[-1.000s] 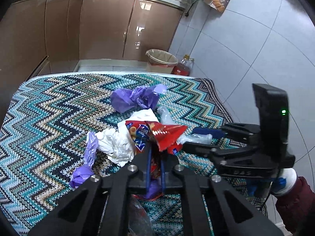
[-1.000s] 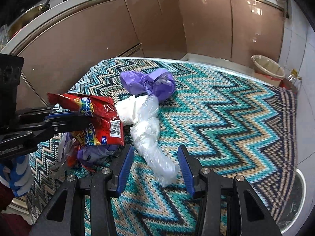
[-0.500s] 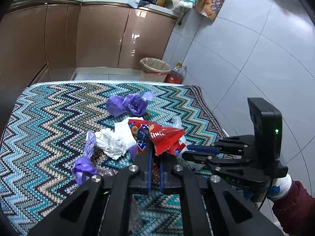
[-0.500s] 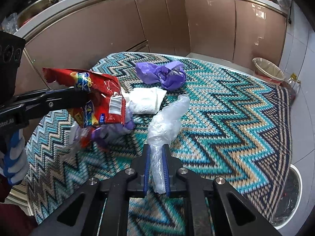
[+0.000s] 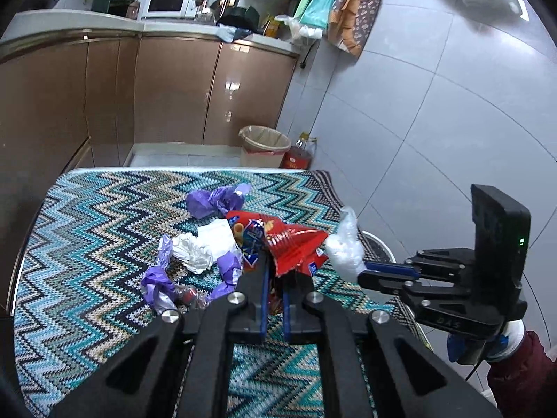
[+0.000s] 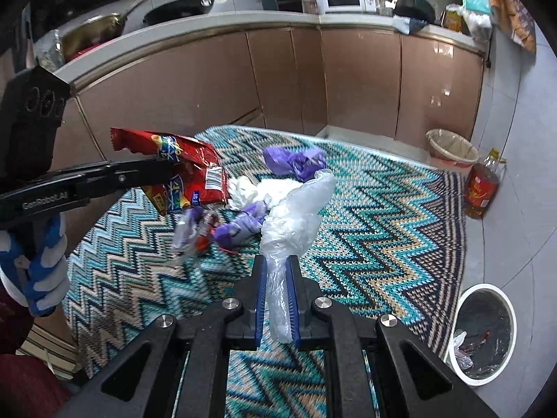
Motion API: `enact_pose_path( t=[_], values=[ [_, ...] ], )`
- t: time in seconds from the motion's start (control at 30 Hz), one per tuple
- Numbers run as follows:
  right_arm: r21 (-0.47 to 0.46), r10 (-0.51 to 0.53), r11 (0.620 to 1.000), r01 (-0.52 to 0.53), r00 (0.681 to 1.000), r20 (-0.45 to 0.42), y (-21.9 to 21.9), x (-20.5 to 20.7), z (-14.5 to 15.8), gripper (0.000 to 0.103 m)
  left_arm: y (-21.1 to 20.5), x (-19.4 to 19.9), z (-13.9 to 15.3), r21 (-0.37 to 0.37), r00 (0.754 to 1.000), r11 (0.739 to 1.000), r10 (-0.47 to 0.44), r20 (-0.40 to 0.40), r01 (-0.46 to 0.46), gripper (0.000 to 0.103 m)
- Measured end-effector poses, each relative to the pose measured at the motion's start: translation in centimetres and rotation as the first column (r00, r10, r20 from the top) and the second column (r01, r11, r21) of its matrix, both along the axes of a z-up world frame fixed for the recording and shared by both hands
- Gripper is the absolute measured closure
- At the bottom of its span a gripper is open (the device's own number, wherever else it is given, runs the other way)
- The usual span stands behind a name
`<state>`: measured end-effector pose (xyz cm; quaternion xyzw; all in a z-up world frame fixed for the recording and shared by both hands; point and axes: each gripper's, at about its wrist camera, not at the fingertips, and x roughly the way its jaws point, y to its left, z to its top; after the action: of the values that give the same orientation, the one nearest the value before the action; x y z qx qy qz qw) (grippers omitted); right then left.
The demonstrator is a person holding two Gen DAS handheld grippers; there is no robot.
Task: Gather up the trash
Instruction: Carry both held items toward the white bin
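I'm clamping the red snack wrapper [image 5: 296, 247] and clear plastic bag [image 6: 296, 216] above the tabletop [image 6: 383, 237], ready for the white bin [image 6: 484, 331] beside it.

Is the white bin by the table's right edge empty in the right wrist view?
No, the white bin already holds scraps: a bit of clear plastic and something red lie on its dark liner.

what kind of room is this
Most likely a home kitchen. A microwave sits on a countertop above brown cabinets, and pans rest on the counter to the left. Beside the zigzag-patterned cloth stands a cooking oil bottle, on a grey tiled floor.
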<state>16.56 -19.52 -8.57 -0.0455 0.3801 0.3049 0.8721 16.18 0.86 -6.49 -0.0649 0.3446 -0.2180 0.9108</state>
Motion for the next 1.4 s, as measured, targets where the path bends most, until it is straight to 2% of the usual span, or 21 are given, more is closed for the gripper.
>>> enact_pose_path(
  t=[0.3, 0.63, 0.83, 1.07, 1.27, 1.4],
  values=[
    [0.049, -0.016, 0.999, 0.011, 0.994, 0.107, -1.3, -4.2, 3.9, 0.092, -0.2, -3.0, 2.7, 0.012, 0.998, 1.0, 0.011, 0.066, -0.011, 0.098],
    [0.12, -0.092, 0.99, 0.071, 0.981, 0.173, -6.6, -6.5, 5.6, 0.092, -5.6, -3.1, 4.2, 0.064, 0.996, 0.997, -0.053, 0.075, 0.049, 0.098],
    [0.159, -0.189, 0.974, 0.163, 0.968, 0.166, -12.2, -6.4, 5.2, 0.092, -11.7, -1.8, 3.9, 0.115, 0.989, 0.985, -0.135, 0.052, 0.129, 0.098],
    [0.203, -0.322, 0.934, 0.294, 0.939, 0.124, -20.1, -5.8, 3.5, 0.092, -21.0, 1.4, 2.5, 0.171, 0.971, 0.957, -0.238, -0.008, 0.236, 0.098],
    [0.212, -0.437, 0.884, 0.416, 0.898, 0.058, -26.6, -4.5, 1.0, 0.092, -30.1, 4.9, 0.0, 0.222, 0.942, 0.916, -0.328, -0.07, 0.335, 0.098],
    [0.21, -0.507, 0.842, 0.497, 0.862, -0.006, -30.7, -2.5, -1.3, 0.092, -35.6, 7.5, -2.4, 0.256, 0.929, 0.893, -0.354, -0.109, 0.371, 0.098]
  ],
)
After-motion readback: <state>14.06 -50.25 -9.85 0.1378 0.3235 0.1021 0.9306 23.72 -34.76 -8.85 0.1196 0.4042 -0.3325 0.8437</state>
